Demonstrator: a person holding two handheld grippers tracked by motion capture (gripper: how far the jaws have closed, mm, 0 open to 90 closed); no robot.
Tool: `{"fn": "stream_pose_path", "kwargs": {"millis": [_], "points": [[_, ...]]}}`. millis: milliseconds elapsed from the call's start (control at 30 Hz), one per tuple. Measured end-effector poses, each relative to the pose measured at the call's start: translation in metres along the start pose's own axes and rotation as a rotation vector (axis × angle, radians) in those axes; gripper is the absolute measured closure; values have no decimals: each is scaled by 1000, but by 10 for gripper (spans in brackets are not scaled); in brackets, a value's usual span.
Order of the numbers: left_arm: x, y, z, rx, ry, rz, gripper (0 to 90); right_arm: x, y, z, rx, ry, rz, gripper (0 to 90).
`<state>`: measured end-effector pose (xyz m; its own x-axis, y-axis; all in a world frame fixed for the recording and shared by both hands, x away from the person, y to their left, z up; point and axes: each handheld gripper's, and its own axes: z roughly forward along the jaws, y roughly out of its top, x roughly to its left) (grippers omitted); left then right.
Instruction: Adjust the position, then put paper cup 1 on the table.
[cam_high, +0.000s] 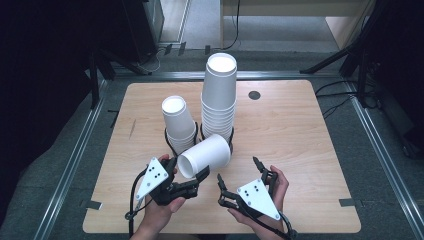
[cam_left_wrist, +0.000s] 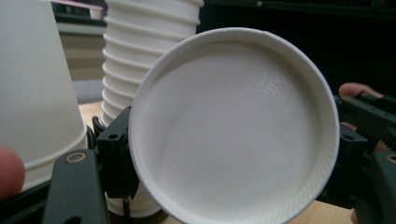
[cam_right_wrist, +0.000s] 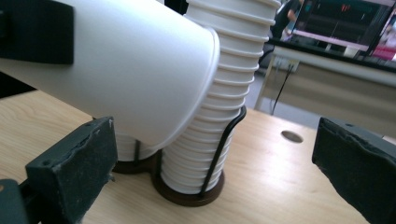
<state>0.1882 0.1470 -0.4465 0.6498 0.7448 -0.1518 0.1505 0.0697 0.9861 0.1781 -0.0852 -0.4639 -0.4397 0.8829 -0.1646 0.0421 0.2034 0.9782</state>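
A single white paper cup (cam_high: 205, 154) lies on its side above the table, its closed bottom (cam_left_wrist: 233, 126) facing my left gripper's camera. My left gripper (cam_high: 187, 171) is shut on this cup, one jaw on each side (cam_left_wrist: 229, 186). The cup's open rim (cam_right_wrist: 130, 70) leans against the tall stack of upturned cups (cam_high: 219, 95) (cam_right_wrist: 219, 107). A shorter stack (cam_high: 177, 122) stands to its left. Both stacks sit in black wire holders (cam_right_wrist: 219, 140). My right gripper (cam_high: 238, 172) (cam_right_wrist: 215, 172) hovers open beside the held cup, nothing between its pads.
The wooden table (cam_high: 290, 150) has a round hole (cam_high: 254, 95) (cam_right_wrist: 292, 136) at the back right of the stacks. Metal rails (cam_high: 75, 160) run along both sides of the table. Dark stand legs (cam_high: 340, 55) rise behind it.
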Motion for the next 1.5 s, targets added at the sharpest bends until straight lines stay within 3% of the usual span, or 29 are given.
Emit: {"fn": "stream_pose_path", "kwargs": {"millis": [100, 300, 600, 733, 1033, 1267, 1500], "points": [[1, 0, -2, -27, 7, 2, 248, 0, 5, -1, 14, -6, 40, 28], [3, -5, 0, -68, 16, 26, 247, -4, 15, -1, 37, 52, 207, 48], [8, -8, 1, -129, 35, -6, 245, -11, 24, -2, 75, 150, 478, 53], [10, -10, 1, -146, 48, 1, 243, -11, 27, 1, 103, 173, 544, 5], [12, -15, 1, -205, 61, -20, 242, -10, 38, 9, 106, 191, 674, 0], [9, -18, 3, -224, 63, -10, 242, -10, 47, 19, 124, 205, 849, 0], [8, -19, 4, -230, 64, -7, 241, -7, 48, 27, 138, 216, 926, 0]]}}
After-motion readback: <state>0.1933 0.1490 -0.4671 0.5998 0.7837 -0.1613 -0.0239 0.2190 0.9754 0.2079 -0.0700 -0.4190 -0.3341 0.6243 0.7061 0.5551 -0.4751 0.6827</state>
